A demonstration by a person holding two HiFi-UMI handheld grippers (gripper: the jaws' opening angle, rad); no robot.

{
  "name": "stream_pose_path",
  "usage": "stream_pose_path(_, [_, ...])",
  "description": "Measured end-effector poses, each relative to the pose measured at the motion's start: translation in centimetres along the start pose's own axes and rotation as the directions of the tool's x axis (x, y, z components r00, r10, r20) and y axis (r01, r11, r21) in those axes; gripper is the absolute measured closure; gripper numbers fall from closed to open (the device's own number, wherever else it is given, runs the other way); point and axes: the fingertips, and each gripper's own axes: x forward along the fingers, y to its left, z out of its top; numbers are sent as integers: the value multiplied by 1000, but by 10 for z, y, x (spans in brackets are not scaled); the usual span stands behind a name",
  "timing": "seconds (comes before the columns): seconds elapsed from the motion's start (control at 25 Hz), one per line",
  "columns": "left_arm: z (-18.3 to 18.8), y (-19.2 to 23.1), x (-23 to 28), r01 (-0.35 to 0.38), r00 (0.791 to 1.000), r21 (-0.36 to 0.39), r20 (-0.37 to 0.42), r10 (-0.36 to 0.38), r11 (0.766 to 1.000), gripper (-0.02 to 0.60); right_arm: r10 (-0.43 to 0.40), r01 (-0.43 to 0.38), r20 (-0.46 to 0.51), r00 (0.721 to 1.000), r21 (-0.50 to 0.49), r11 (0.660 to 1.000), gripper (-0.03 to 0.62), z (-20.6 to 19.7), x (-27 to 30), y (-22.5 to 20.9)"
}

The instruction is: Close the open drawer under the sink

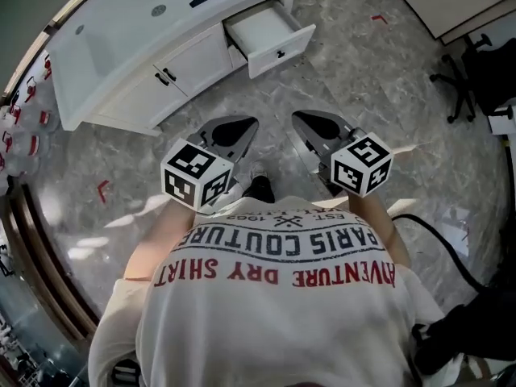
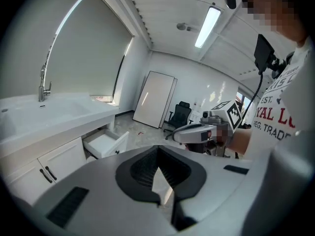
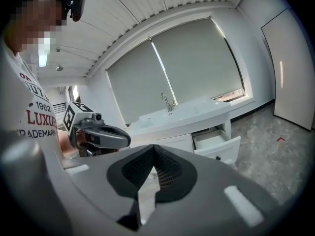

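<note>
My left claw and right claw, both clenched empty, hang well short of the open drawer, lying straight ahead between them.

Open marble floor lies between the left gripper, the right gripper and the drawer. The drawer juts out from the right end of the sink cabinet into that floor, and its front panel faces the person with nothing in the way. Left of the drawer, the cabinet's shut doors form a flat wall; to its right the floor runs wide. An office chair stands well apart at the floor's right edge, and a black cable trails over the floor by the person's right side. The grippers sit side by side, jaws together, a gap between them
</note>
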Motion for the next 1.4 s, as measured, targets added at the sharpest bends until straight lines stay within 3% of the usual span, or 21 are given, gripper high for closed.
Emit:
stream_pose_path(0.28, [47,81,23,-40,999,-10,35,41,999,581,18,-16,27,999,-53,998,594,61,63,-49])
stream_pose_path(0.84, [69,135,77,-57,998,-80,4,58,995,581,72,-73,-32,997,-19,997,594,76,112,-107])
stream_pose_path(1.04, [65,155,91,-79,997,-115,-8,79,990,581,64,-65,-66,996,-15,998,594,65,126,-132])
stream_pose_path(1.4, [37,184,105,-118,992,-168,-65,109,979,581,-61,58,-137,989,-29,998,594,14,154,-206])
